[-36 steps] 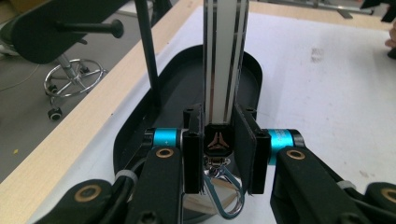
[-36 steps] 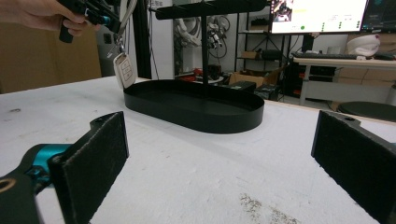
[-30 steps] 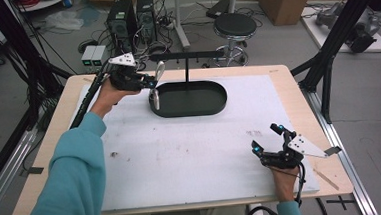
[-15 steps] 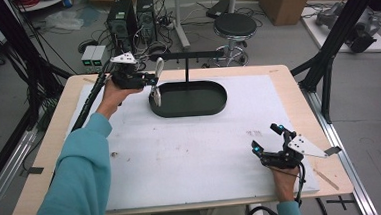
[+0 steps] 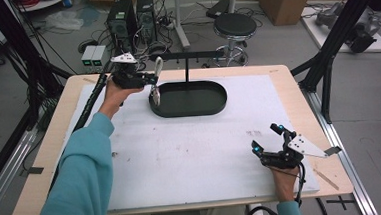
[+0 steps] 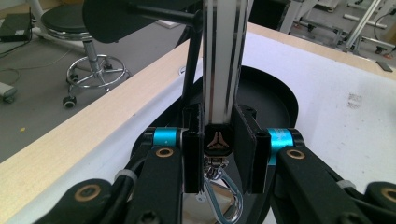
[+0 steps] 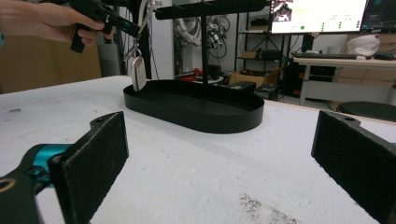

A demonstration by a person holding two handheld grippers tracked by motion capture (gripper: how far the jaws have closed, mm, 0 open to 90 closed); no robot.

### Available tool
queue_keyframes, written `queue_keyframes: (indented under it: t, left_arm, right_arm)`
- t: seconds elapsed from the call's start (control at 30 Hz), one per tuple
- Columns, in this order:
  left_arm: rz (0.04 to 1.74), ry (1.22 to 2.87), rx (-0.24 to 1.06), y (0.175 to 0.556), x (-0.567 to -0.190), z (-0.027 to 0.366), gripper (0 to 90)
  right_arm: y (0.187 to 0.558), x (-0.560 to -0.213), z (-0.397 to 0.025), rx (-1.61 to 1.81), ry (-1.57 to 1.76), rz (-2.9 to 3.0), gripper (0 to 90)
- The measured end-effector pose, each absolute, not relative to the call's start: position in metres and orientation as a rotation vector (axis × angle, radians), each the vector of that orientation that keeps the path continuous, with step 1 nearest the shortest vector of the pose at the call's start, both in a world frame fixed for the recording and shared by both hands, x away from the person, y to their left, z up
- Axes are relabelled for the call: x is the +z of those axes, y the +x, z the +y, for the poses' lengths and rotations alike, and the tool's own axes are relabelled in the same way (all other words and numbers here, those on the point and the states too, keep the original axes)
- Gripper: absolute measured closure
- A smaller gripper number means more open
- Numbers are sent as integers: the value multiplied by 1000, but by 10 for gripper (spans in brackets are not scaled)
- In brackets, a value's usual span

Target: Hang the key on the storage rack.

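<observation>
High view: the left tool (image 5: pixel 149 80) is held above the far left part of the tabletop (image 5: pixel 191 152), just over the left end of a black oval tray (image 5: pixel 213 103). A keychain (image 5: pixel 156 79) is clamped in it, a pale strap rising above the jaws and a fob hanging below them, at the tray's left rim. A black stand (image 5: pixel 186 67) rises from the tray's far side, with a crossbar on top; the strap's upper end is seen close to the bar's left end (contact with it cannot be made out).

In the left gripper view the jaws are seen closed on the strap (image 6: pixel 223 60), with the black end piece (image 6: pixel 217 139) pinched between the pads and a metal clip (image 6: pixel 223 198) dangling beneath. The tray (image 6: pixel 275 100) lies beyond, on the white mat.

The right tool (image 5: pixel 268 142) is rested near the near right corner of the tabletop, well apart from the tray, its jaws spread wide with nothing between them. In the right gripper view the two black pads (image 7: pixel 93 154) are set far apart at the frame's sides, and across the mat the tray (image 7: pixel 196 114), the stand (image 7: pixel 204 42) and the hanging fob (image 7: pixel 138 72) are seen, with the left tool (image 7: pixel 133 30) above the fob.
</observation>
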State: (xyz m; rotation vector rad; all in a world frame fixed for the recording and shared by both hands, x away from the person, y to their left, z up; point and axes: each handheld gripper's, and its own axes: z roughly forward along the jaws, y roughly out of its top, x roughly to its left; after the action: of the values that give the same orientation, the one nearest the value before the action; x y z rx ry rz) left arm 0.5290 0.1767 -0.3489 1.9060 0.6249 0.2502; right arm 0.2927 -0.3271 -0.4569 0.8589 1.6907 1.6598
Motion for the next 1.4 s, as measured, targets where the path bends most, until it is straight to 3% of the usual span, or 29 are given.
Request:
queue_keyframes:
  t: [0.73, 1.4]
  left_arm:
    - [740, 1825, 245, 534, -354, 176, 739]
    - [811, 1838, 328, 536, -365, 167, 738]
  right_arm:
    - [293, -457, -327, 1661, 857, 1689, 32]
    - [293, -457, -327, 1662, 855, 1688, 31]
